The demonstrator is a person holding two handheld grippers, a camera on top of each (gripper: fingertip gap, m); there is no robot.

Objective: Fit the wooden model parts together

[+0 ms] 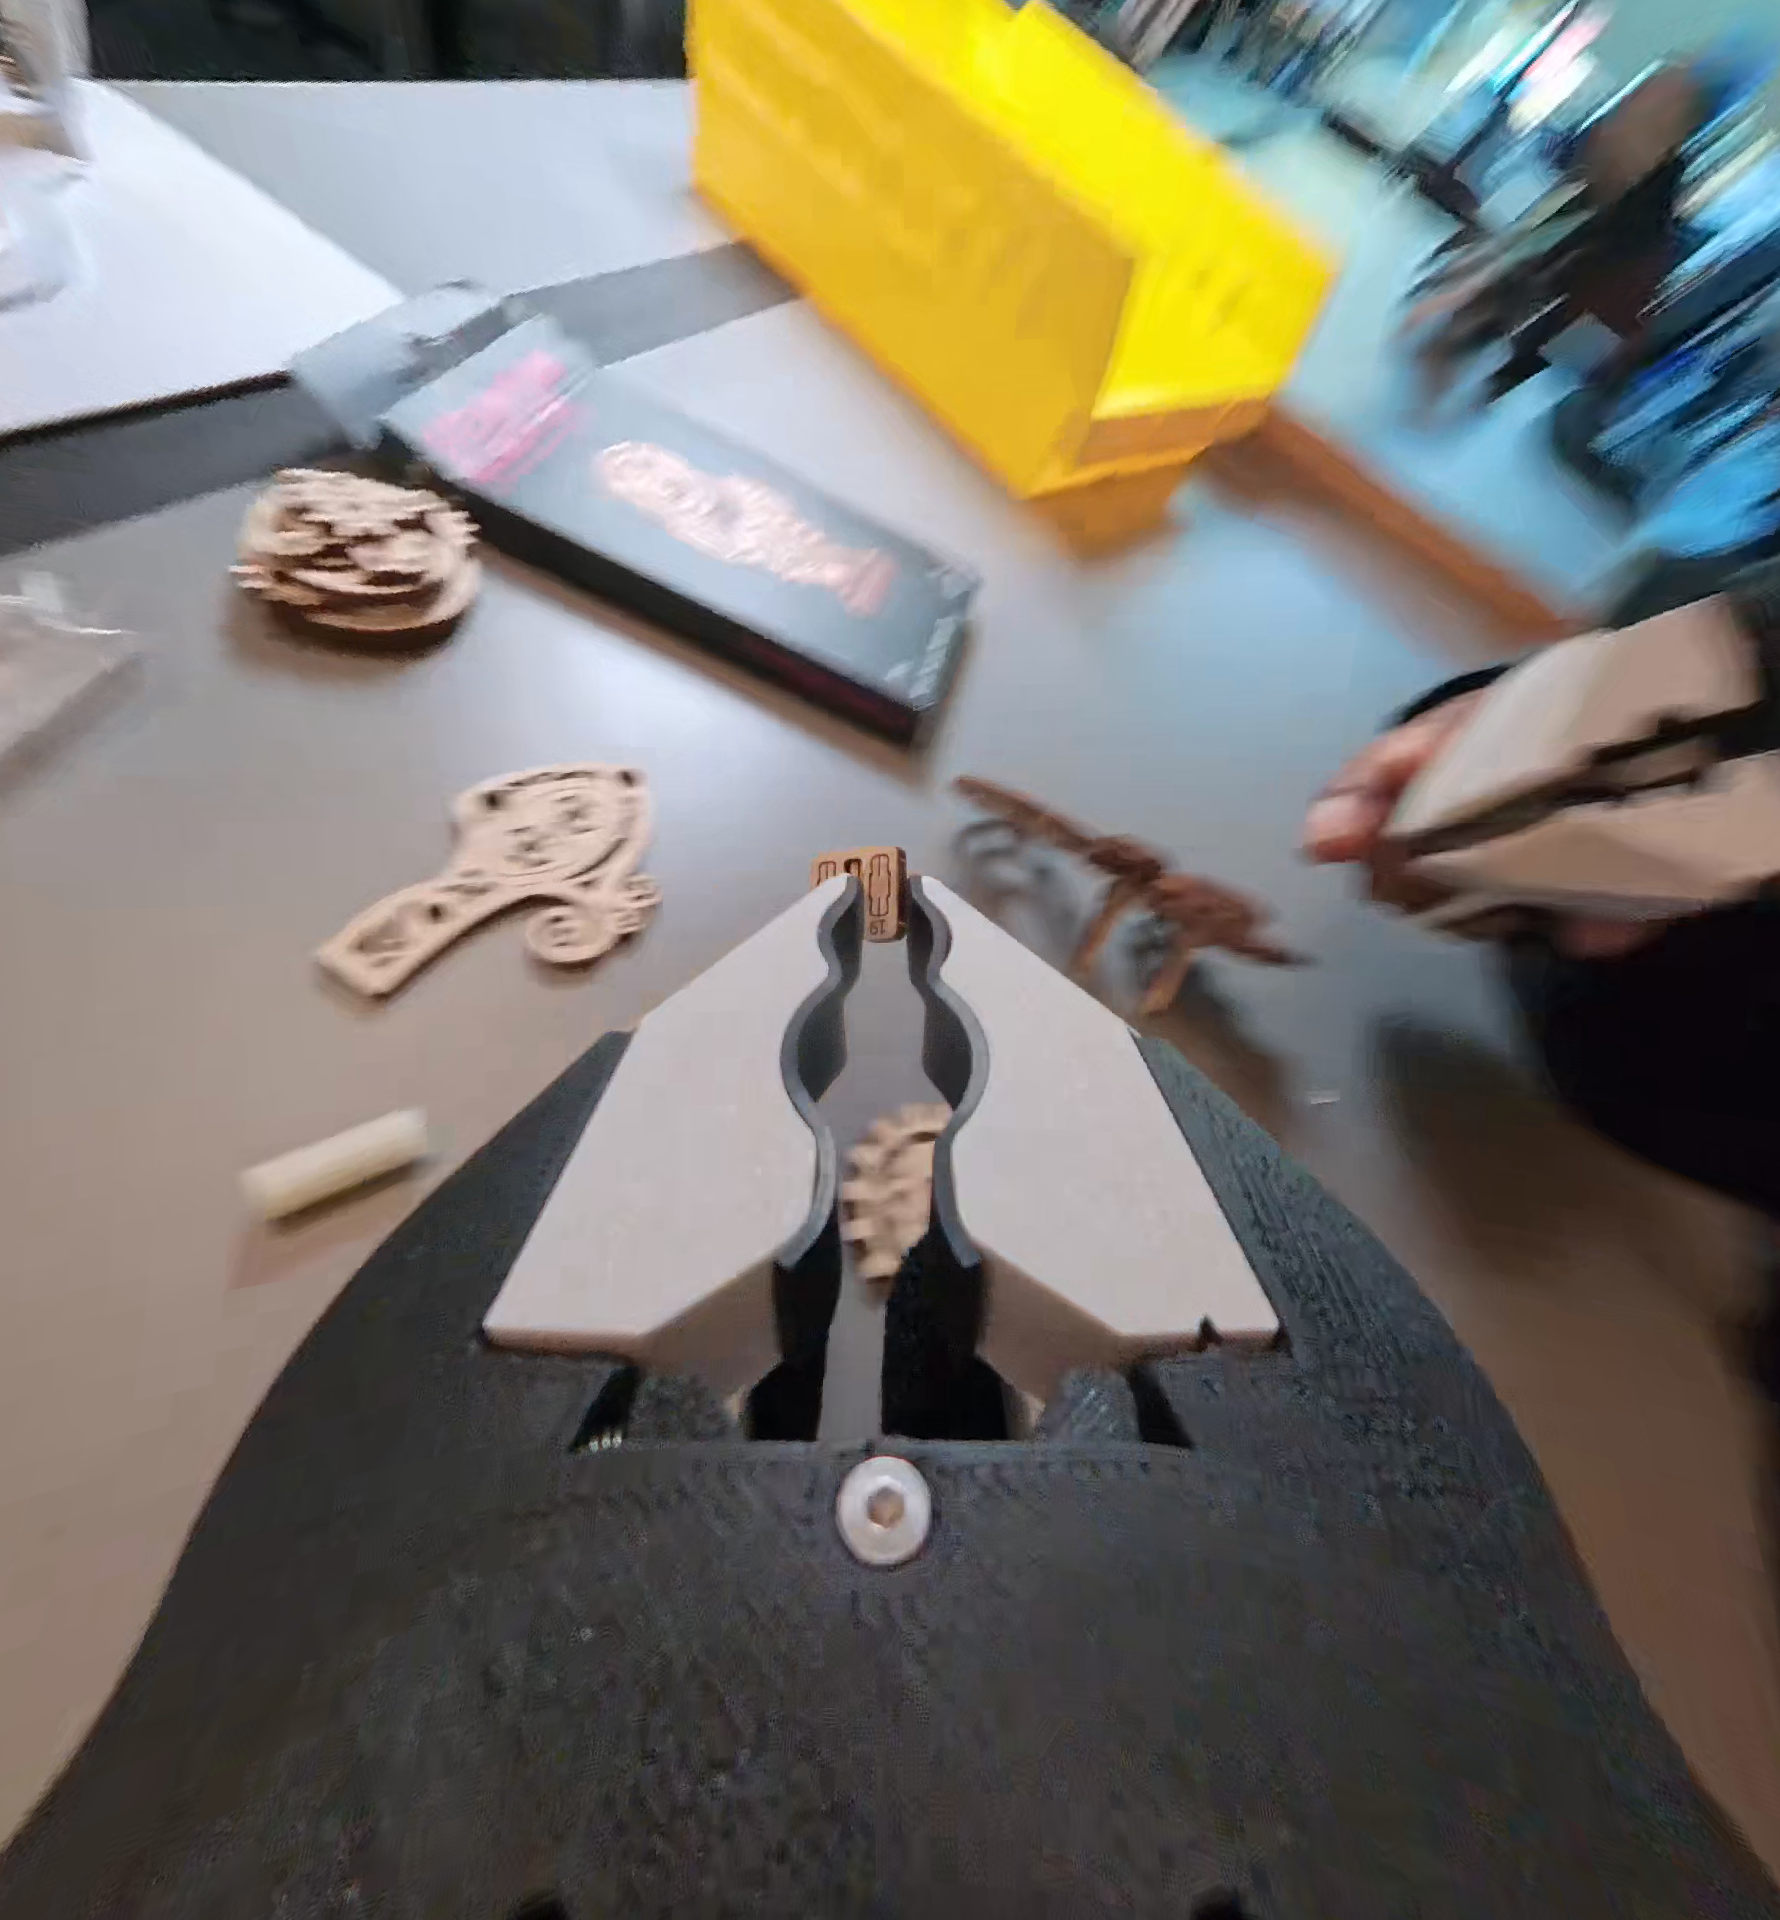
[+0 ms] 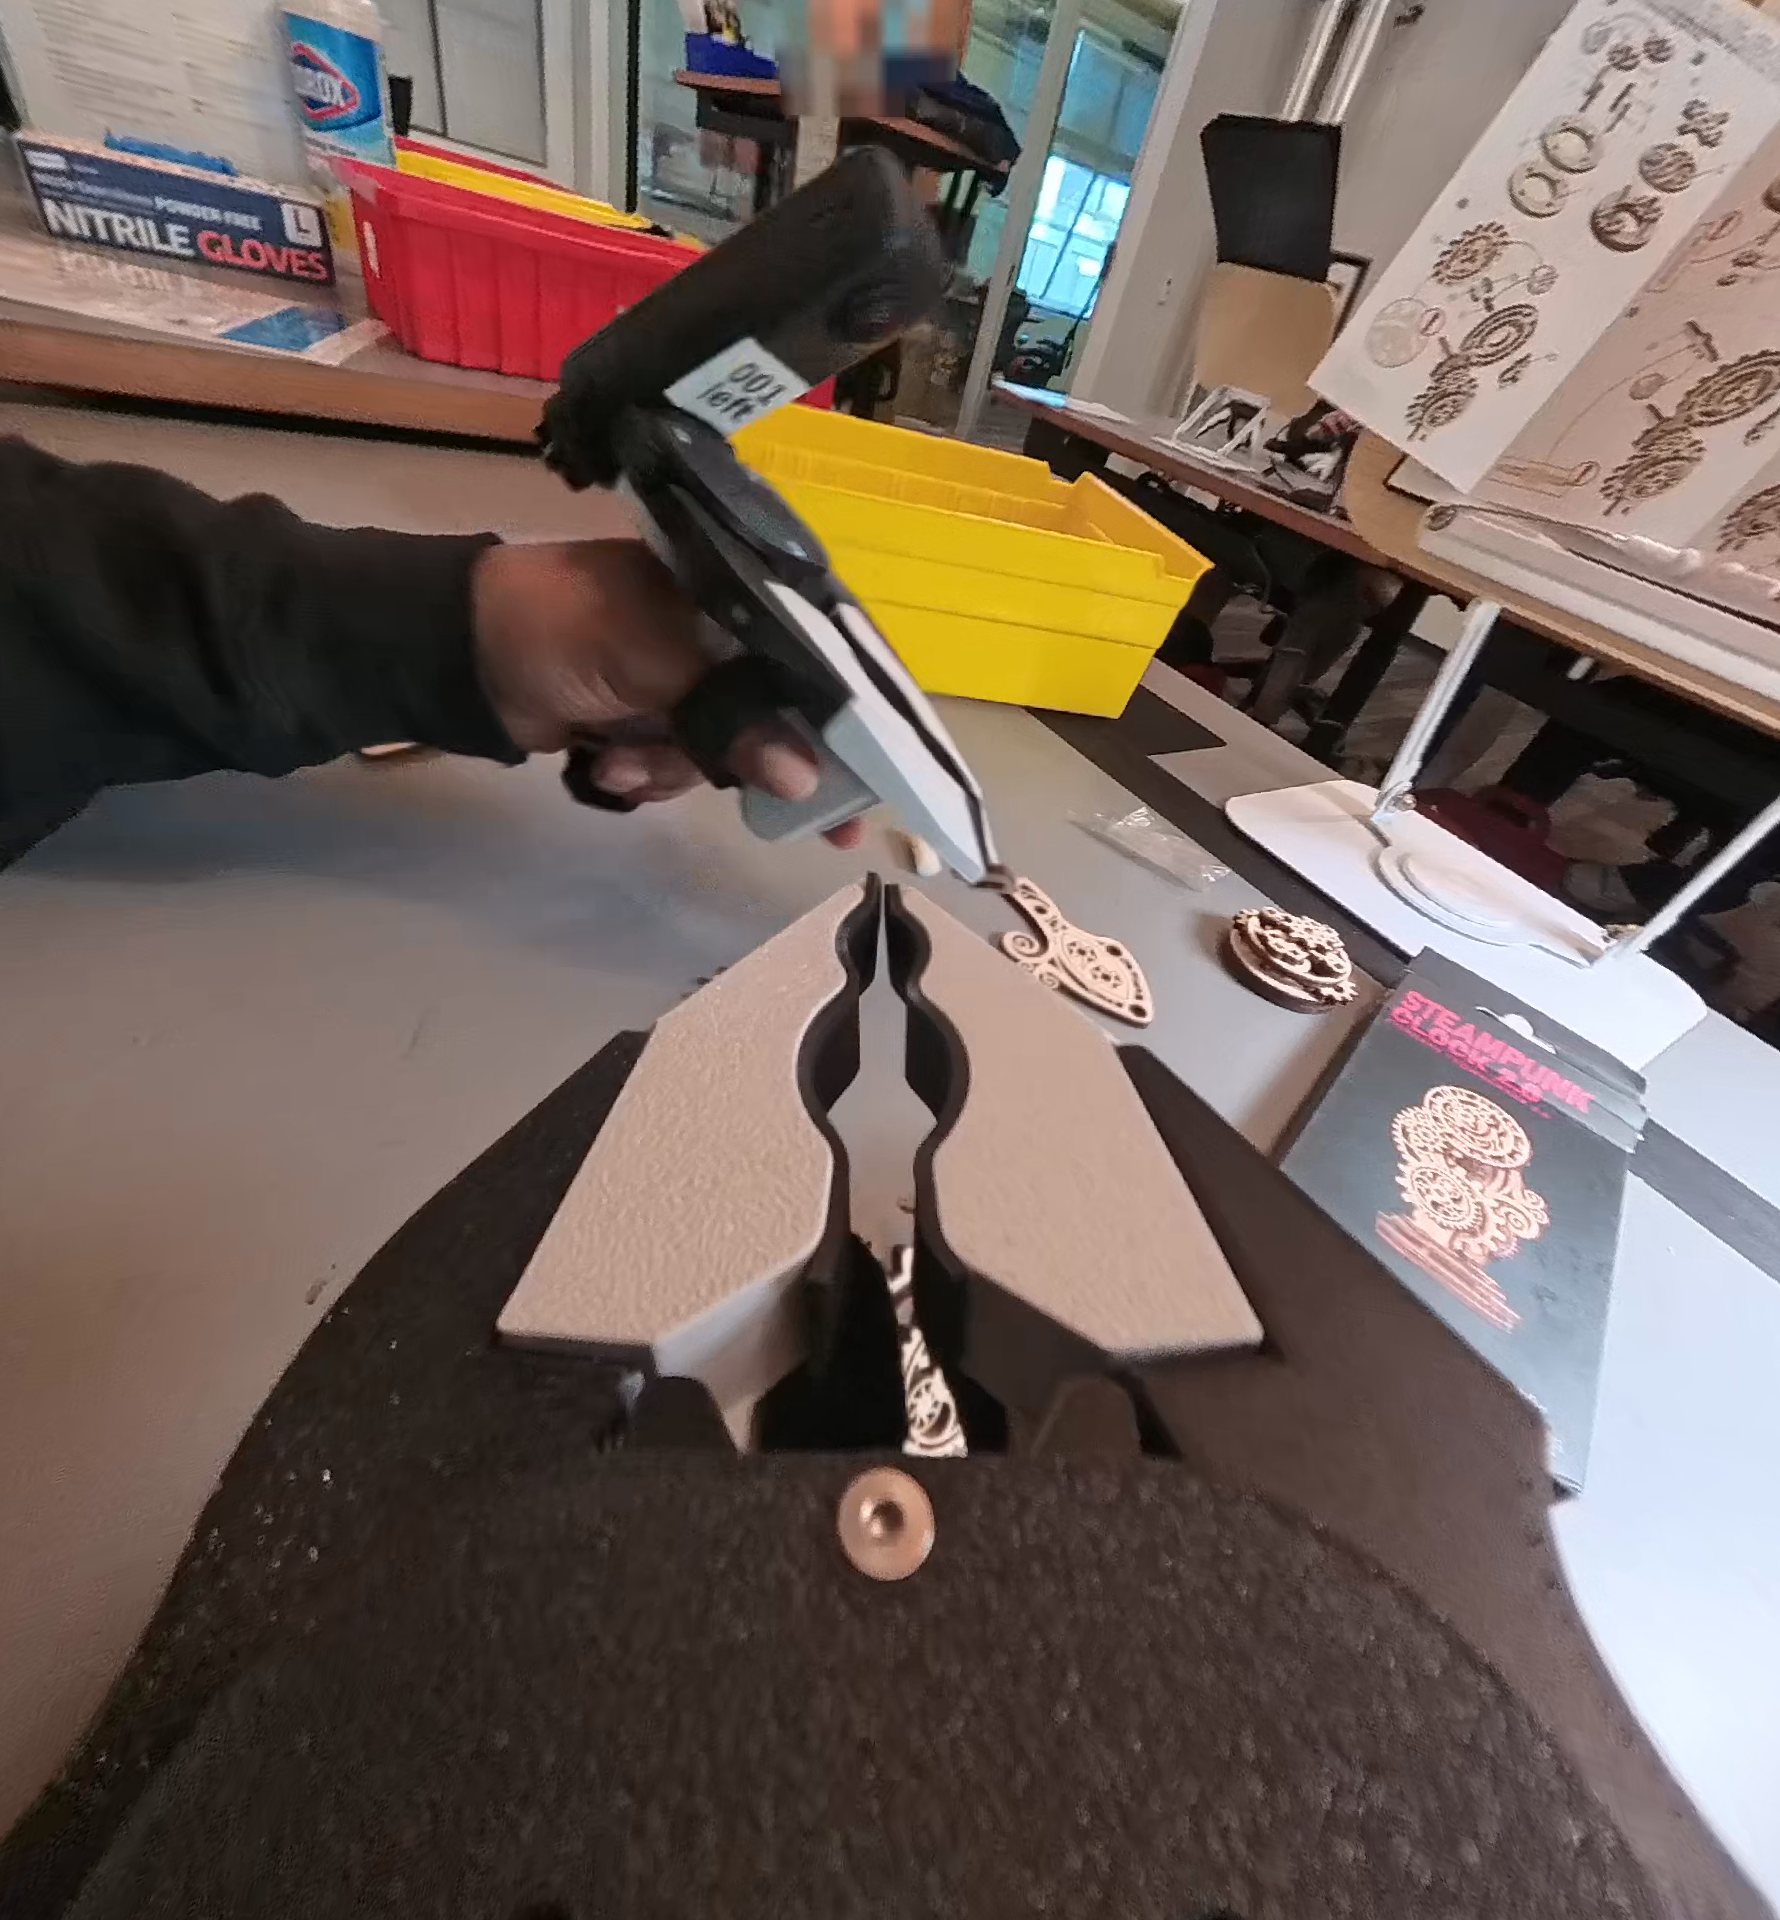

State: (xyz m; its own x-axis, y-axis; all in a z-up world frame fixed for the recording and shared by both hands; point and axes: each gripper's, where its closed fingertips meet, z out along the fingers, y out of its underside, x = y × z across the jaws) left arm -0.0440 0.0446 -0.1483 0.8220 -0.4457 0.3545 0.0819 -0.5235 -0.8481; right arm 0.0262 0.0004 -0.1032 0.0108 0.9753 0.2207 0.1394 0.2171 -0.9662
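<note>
My left gripper (image 1: 870, 896) is shut on a small tan wooden block (image 1: 862, 871) held just above the table. It also shows in the right wrist view (image 2: 981, 875), with its tips right by a flat ornate wooden plate (image 2: 1083, 961), which the left wrist view shows too (image 1: 491, 883). My right gripper (image 2: 878, 899) is shut on a thin dark ornate wooden part (image 2: 930, 1377) that hangs beneath it. In the left wrist view that part (image 1: 1125, 894) is blurred and reaches left from the right gripper (image 1: 1395, 847). A gear assembly (image 1: 356, 556) lies farther off.
A black kit box (image 1: 699, 530) and a yellow bin (image 1: 990, 239) lie beyond the parts. A small gear (image 1: 891, 1195) and a white stick (image 1: 335, 1164) lie under and beside the left gripper. A white stand (image 2: 1437, 862) with instruction sheets (image 2: 1592, 260) stands at the right. Spacing between my two grippers at the tips: around 10 centimetres. My left tips are roughly 9 centimetres from the flat ornate wooden plate (image 2: 1083, 961). The left camera catches it too, in the left wrist view (image 1: 564, 841). To reach the gear assembly (image 1: 356, 556) in a straight line is about 15 centimetres for my left fingers, about 25 centimetres for my right. It is also in sight in the right wrist view (image 2: 1271, 930).
</note>
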